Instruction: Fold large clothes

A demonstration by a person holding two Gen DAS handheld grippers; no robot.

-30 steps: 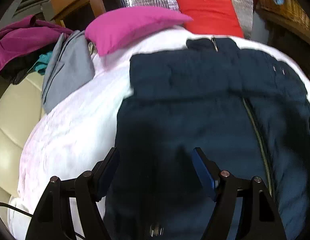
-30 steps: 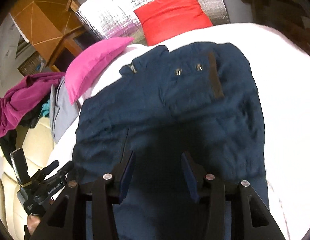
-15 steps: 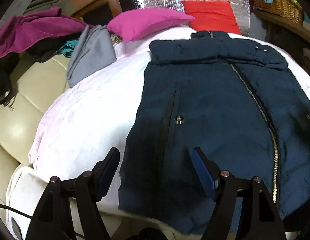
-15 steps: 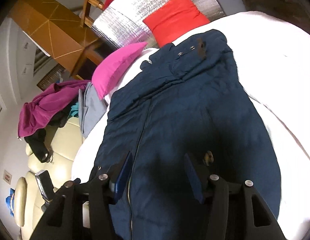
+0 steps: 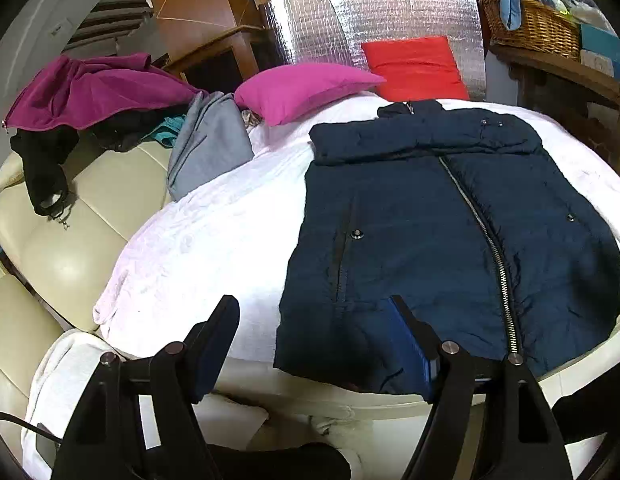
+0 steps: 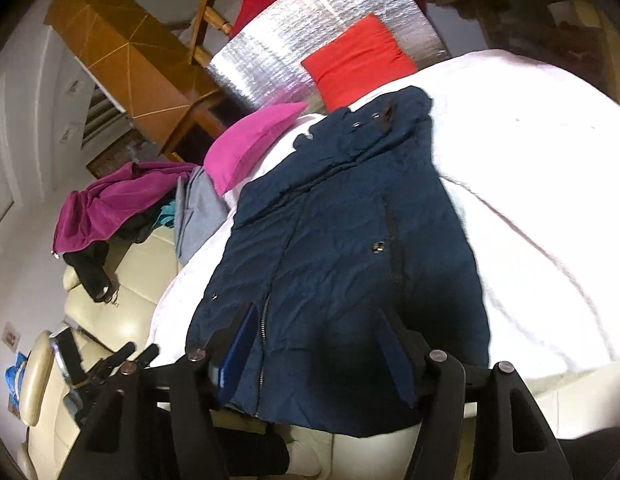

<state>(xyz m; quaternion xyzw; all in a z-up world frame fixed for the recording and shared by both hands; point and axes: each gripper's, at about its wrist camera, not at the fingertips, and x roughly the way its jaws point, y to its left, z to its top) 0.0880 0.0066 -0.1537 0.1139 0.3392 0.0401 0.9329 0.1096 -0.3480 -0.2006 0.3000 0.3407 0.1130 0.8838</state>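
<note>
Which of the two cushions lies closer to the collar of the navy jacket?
The red cushion, leaning on the silver panel just behind the navy jacket collar. The pink cushion lies farther left, beside the grey garment.

— What fills the back of the room?

— A silver quilted panel (image 5: 374, 20) stands at top centre, with a red cushion (image 5: 414, 66) leaning against it. A pink pillow (image 5: 302, 90) lies just left of that, on a white cover (image 5: 198, 248) spread across the middle of the frame.

— And the furniture?

— A cream leather sofa (image 5: 58, 256) runs down the left edge, with a purple garment (image 5: 90, 92) and a grey cloth (image 5: 208, 144) heaped at its upper end. A brown wooden cabinet (image 6: 126, 48) sits upper left before pale walls. A wicker basket (image 5: 530, 28) rests on a dark wooden shelf (image 5: 562, 72) at upper right.
</note>
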